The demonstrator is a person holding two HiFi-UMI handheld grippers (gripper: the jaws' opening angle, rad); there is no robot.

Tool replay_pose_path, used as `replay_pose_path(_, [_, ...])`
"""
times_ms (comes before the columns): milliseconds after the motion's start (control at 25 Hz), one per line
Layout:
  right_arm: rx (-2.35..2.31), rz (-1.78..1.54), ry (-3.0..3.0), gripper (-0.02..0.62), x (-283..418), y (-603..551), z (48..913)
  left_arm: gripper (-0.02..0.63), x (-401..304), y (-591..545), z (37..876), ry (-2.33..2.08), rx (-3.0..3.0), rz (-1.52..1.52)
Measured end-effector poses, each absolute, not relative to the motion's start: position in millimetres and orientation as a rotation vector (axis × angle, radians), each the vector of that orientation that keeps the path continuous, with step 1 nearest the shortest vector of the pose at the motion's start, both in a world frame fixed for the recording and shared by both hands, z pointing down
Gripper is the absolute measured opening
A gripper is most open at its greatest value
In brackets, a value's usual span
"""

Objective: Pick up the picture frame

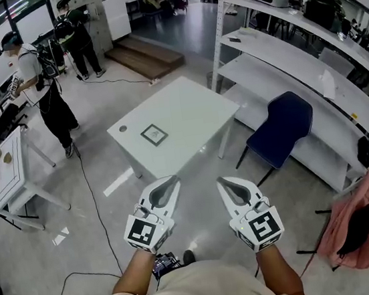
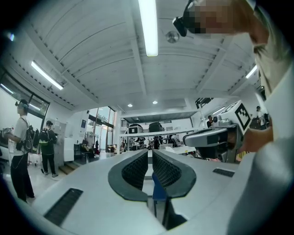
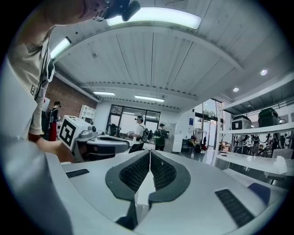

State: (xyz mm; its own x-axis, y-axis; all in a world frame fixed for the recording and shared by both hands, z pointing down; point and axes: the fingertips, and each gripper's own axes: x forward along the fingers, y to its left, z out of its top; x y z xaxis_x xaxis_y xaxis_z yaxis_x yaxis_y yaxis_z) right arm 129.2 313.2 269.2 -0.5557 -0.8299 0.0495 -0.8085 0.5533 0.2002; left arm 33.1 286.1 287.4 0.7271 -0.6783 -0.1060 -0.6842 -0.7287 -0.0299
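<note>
The picture frame (image 1: 154,134), small and dark-edged, lies flat near the middle of a white table (image 1: 192,102), seen only in the head view. Both grippers hover side by side over the floor, well short of the table's near edge. My left gripper (image 1: 169,181) (image 2: 150,156) is shut with nothing between its jaws. My right gripper (image 1: 225,181) (image 3: 149,155) is also shut and empty. Both point up and level across the room, so neither gripper view shows the frame. Each gripper view shows the other gripper beside it.
A blue chair (image 1: 280,129) stands right of the table, before long white shelves (image 1: 294,61). Two people (image 1: 42,88) stand at the far left near a small white table (image 1: 5,170). A black cable (image 1: 89,190) runs over the floor. Pink cloth (image 1: 359,218) hangs at the right.
</note>
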Motion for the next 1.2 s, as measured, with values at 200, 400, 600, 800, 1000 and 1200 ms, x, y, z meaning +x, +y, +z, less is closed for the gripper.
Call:
replay_pose_path(200, [1.407, -0.210, -2.649, 0.026, 120, 299, 277, 0.040, 22, 273, 294, 1.144, -2.859, 0.123])
replay_pose_path(400, [1.411, -0.213, -2.645, 0.026, 115, 277, 279, 0.040, 14, 252, 294, 1.136, -2.831, 0.131])
replay_pose_path(600, [1.409, -0.212, -2.638, 0.026, 105, 264, 282, 0.040, 8, 241, 298, 1.113, -2.844, 0.141])
replay_pose_path(800, [1.417, -0.208, -2.628, 0.026, 106, 252, 284, 0.040, 9, 228, 303, 1.105, -2.857, 0.145])
replay_pose_path(1000, [1.413, -0.181, -2.624, 0.026, 120, 234, 289, 0.040, 25, 213, 308, 1.100, -2.874, 0.134])
replay_pose_path(1200, [1.380, -0.157, -2.652, 0.026, 143, 208, 294, 0.040, 42, 188, 312, 1.171, -2.858, 0.088])
